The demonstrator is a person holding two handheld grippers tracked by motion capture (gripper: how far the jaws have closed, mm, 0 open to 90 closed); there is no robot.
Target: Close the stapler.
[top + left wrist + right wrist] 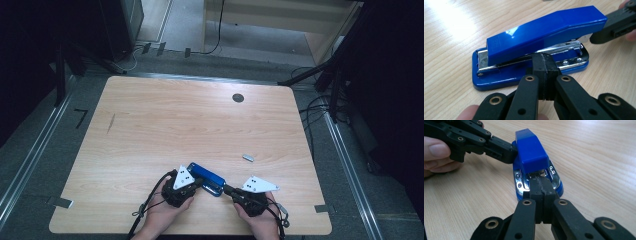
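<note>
From above, your hands sit at the table's [150, 115] near edge, and the blue stapler [206, 176] lies between the left gripper [196, 181] and right gripper [231, 191]; a small metal piece [248, 158] lies farther off. In the left gripper view, your jaws are clenched together, tips against the stapler's [541, 32] side. In the right gripper view, your jaws are pressed together at the stapler's [531, 152] front end.

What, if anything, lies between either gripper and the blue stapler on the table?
Nothing visible does. The left gripper, jaws shut, has its tip against the long side of the blue stapler; the right gripper, also shut, has its tip at the stapler's front end. A small metal piece lies apart on the table.
</note>
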